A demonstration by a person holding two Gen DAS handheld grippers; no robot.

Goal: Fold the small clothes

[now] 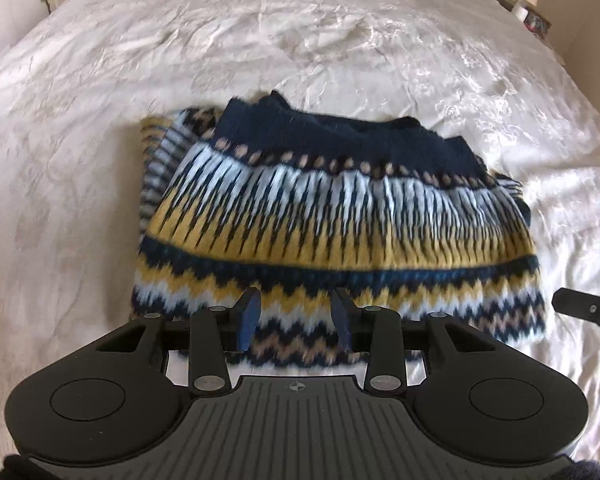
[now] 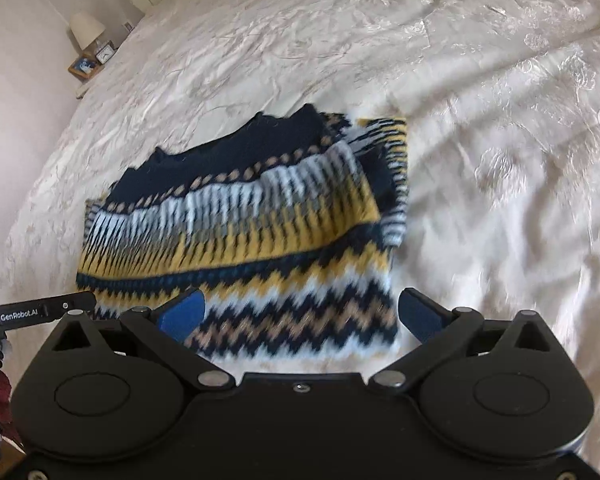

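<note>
Nearest the lens in the left wrist view: left gripper (image 1: 296, 316), blue pads set narrowly apart, nothing between them, poised just above the near hem of the knitted sweater (image 1: 320, 216). Not pressing on the knit, so judged free of it rather than gripping. In the right wrist view: right gripper (image 2: 300, 316), pads spread wide, straddling the same near edge at its right corner, likewise holding nothing.

Sweater itself: folded into a squat, roughly rectangular bundle, navy yoke at the far side, white-and-yellow bands across the middle, zigzag rows nearest the grippers. Lying flat on the cream bedspread (image 1: 100, 160), roughly mid-bed, well apart from either edge. One side panel or sleeve tucked under and showing past the top layer, likely turned in to narrow the bundle before a crosswise fold. Edges not squared: far corner ragged, top layer slightly bunched.

Both grippers side by side along the near hem, probably placed so as to work that edge as a pair, whether lifting it over or letting go after laying it down; cannot tell which. Some blur across both views.

Further out: bedside table with a lamp (image 2: 86, 28) and small framed items at the far corner of the room.
</note>
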